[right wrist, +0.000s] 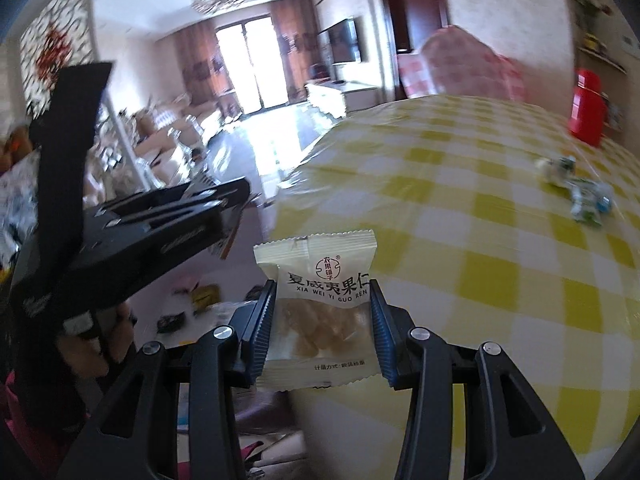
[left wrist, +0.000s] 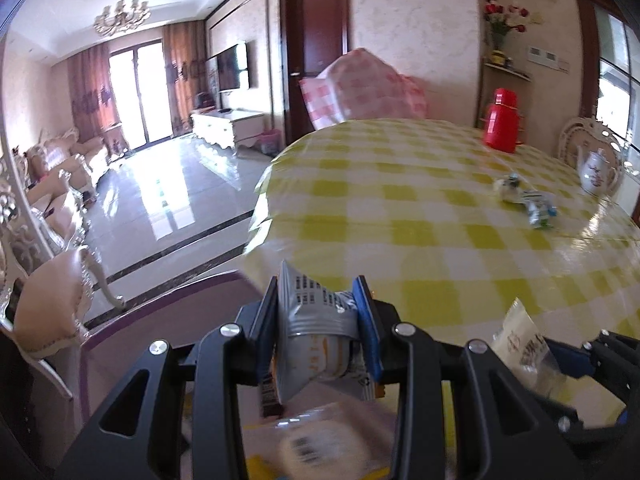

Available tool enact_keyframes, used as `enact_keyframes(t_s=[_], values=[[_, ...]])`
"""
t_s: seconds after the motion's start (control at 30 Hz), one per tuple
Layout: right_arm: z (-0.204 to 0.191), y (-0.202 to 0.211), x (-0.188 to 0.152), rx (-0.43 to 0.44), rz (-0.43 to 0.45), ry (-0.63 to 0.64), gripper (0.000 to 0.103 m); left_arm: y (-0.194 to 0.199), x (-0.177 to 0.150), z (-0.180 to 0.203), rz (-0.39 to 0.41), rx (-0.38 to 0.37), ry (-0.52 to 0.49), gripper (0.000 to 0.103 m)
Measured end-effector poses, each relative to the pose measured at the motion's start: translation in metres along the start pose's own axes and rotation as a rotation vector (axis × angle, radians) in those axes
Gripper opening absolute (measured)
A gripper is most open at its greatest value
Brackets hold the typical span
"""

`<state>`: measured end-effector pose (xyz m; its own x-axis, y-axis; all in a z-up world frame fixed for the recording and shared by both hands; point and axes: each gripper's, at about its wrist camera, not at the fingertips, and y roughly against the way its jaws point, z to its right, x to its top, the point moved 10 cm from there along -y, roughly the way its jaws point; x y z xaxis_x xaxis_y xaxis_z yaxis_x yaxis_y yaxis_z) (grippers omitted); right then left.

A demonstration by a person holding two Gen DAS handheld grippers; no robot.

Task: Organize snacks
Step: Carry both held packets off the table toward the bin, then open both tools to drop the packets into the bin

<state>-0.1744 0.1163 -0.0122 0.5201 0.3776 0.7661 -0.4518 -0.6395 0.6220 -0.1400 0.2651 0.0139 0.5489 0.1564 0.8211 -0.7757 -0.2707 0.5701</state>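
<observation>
Left hand-held gripper [left wrist: 320,320] clamped on a crumpled grey packet [left wrist: 316,332], held over the counter [left wrist: 420,208] edge. Right hand-held gripper [right wrist: 322,320] clamped on a cream packet [right wrist: 320,304], also above the counter edge. 2 small snacks [left wrist: 524,198] lie far across the counter near a red flask [left wrist: 502,120].

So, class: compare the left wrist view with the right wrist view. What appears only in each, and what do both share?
Only the left wrist view: a white teapot, red flowers, and the left gripper shut on a grey snack packet.

Only the right wrist view: the printed front of the nut packet clamped in the right gripper.

Both: the yellow checked tablecloth, red flask, loose sweets, chandelier.
</observation>
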Motion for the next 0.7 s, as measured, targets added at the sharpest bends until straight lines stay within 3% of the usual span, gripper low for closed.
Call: enact_keyframes(t_s=[0.23,0.43,0.5,0.53,0.57,0.7], values=[[-0.067,-0.026,-0.013,0.063,-0.061,0.139,0.044,-0.008,-0.011,-0.066,-0.037,0.076,0.073,0.037],[-0.109,-0.042,-0.025,0.126,-0.099,0.228,0.045,-0.005,-0.012,-0.097,-0.034,0.129,0.112,0.042],[-0.115,-0.043,-0.027,0.156,-0.098,0.244,0.047,-0.004,-0.011,-0.105,-0.031,0.156,0.13,0.061],[-0.117,-0.042,-0.027,0.163,-0.097,0.251,0.053,-0.003,-0.01,-0.109,-0.027,0.172,0.141,0.08],[-0.117,-0.04,-0.026,0.164,-0.092,0.251,0.06,-0.001,-0.009,-0.111,-0.021,0.179,0.148,0.082],[-0.099,-0.032,-0.017,0.143,-0.061,0.191,0.065,0.001,-0.009,-0.108,-0.023,0.181,0.147,0.09]])
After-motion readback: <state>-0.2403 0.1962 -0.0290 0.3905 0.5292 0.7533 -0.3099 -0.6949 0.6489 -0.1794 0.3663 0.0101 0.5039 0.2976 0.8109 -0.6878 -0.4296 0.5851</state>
